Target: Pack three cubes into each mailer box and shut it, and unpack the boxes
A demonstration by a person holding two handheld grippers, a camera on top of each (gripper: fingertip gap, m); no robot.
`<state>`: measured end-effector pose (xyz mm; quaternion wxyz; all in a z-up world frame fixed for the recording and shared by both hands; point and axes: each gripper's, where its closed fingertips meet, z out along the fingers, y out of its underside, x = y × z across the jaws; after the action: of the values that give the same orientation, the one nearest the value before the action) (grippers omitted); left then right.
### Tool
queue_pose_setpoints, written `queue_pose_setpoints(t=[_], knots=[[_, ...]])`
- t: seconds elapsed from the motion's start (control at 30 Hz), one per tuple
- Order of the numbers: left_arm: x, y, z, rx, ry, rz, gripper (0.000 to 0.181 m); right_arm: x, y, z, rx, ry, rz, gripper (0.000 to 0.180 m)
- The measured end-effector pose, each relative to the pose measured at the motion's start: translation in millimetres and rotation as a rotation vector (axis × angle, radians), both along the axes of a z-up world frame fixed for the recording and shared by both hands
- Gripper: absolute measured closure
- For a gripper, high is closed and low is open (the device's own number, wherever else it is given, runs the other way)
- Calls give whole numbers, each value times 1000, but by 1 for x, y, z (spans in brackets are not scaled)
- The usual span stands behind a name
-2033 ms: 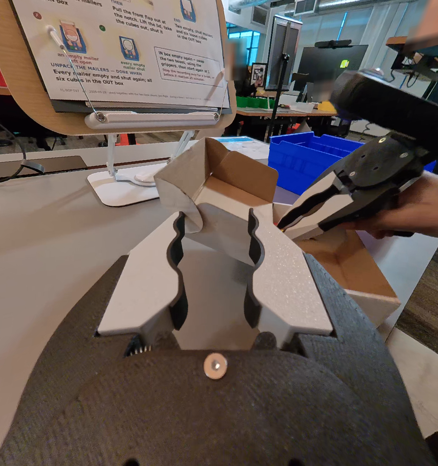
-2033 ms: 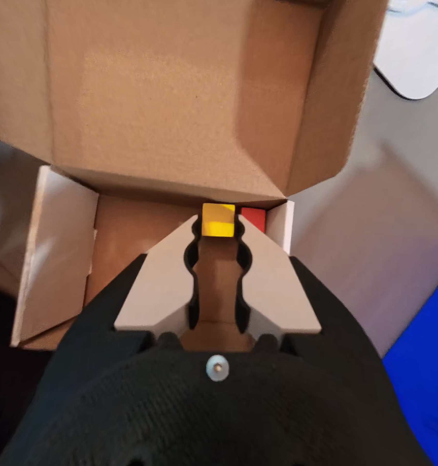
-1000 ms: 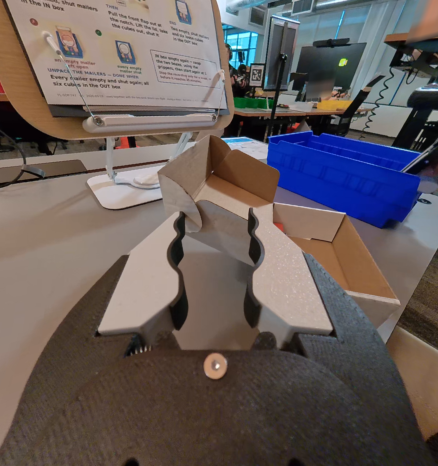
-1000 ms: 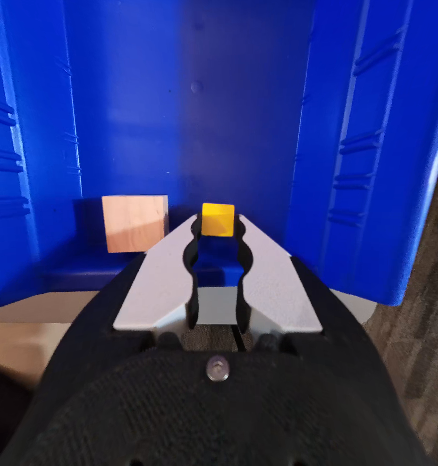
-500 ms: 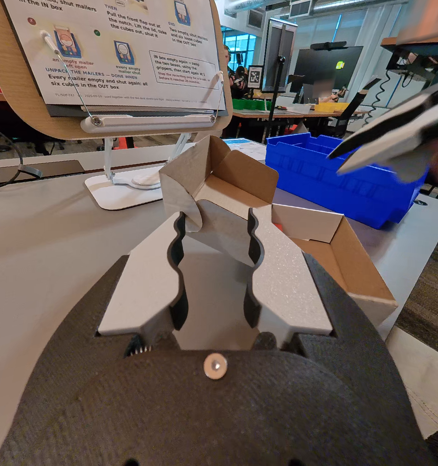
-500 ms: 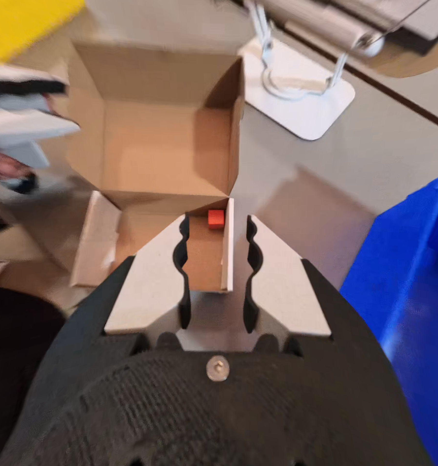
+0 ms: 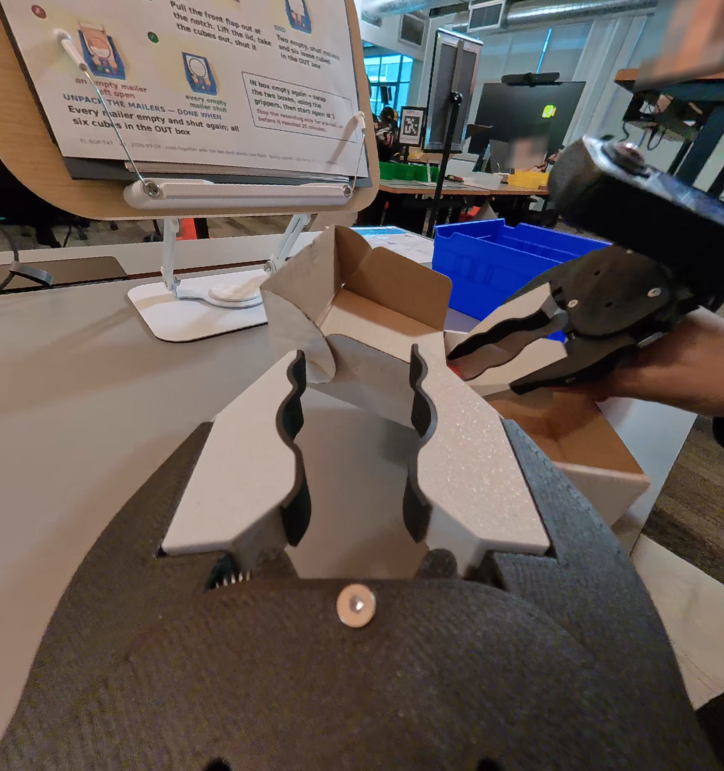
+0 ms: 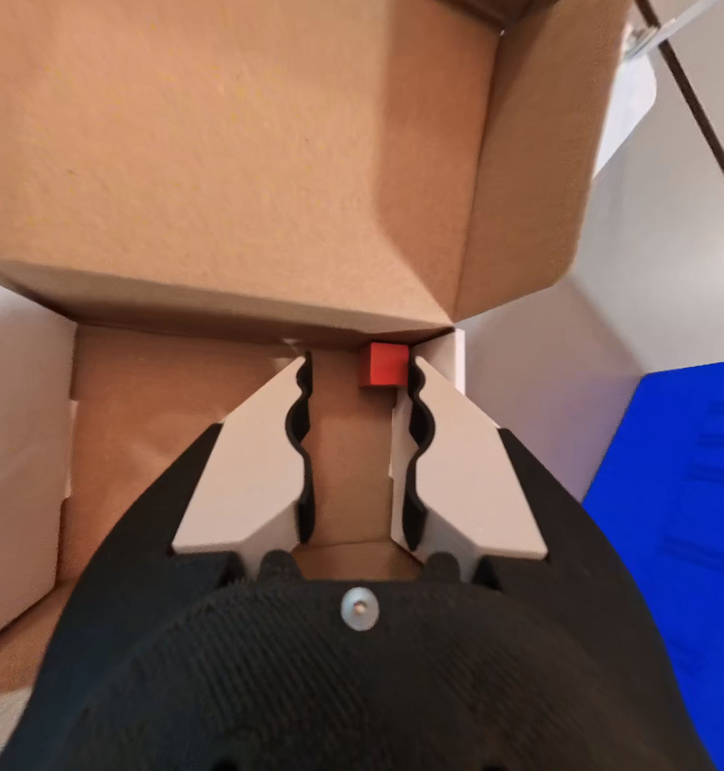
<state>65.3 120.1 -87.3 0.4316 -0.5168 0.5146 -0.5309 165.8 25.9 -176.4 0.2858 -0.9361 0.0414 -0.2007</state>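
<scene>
One red cube (image 8: 383, 369) sits in the far right corner of the open mailer (image 8: 227, 167). Right tongs (image 8: 358, 367) inside it, spread wide, empty, right finger just beside the cube. Left tongs (image 7: 356, 359) parted, empty, above the surface (image 7: 81, 375). Blue bin (image 7: 498, 267) beyond.

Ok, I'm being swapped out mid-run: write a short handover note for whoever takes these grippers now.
Left gripper: open, empty, at the lid flap of the open mailer.
Right gripper: open, empty, reaching into the mailer toward the red cube in its far right corner.
Done: mailer opened; no other cube visible inside.
Left: grasp the red cube, move it to the blue bin, shut the mailer. No other mailer is in view.
</scene>
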Motion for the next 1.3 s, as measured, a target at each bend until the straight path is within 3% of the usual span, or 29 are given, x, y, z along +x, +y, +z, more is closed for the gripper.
queue_pose_setpoints(t=[0.1, 0.23, 0.37, 0.5, 0.57, 0.67, 0.77, 0.87, 1.0, 1.13, 1.2, 1.3], knots=[[0, -3, 0, 21, -4, -2, 131, 0, -2, -4, -34, -21, -18, 133], [0, -3, 1, 35, -7, 1, 132, -23, -1, 2, 22, 147, 9, 137], [0, -3, 1, 33, -6, 0, 132, -7, -9, 7, 21, 60, -20, 137], [1, -3, 0, 37, -5, 0, 132, -20, -1, -6, 46, 189, 0, 137], [1, -3, 0, 36, -5, 1, 132, -18, -2, -7, 35, 171, 6, 158], [0, -2, 0, 37, -5, 1, 132, -17, -3, 10, 56, 123, 34, 160], [0, -2, 0, 34, -4, -1, 132, -4, -11, 56, 179, 66, 28, 159], [0, -2, 0, 32, -5, -3, 132, 52, -59, 109, 262, -100, -123, 159], [0, -3, 0, 27, -7, -8, 132, 131, -180, 143, 242, -157, -463, 159], [1, -4, 0, 25, -9, -9, 132, 168, -286, 89, 169, 77, -754, 159], [2, -5, 1, 30, -12, -7, 132, 166, -298, 53, 171, 243, -779, 159], [2, -7, 2, 40, -17, -7, 132, 163, -313, 23, 50, 277, -805, 160]])
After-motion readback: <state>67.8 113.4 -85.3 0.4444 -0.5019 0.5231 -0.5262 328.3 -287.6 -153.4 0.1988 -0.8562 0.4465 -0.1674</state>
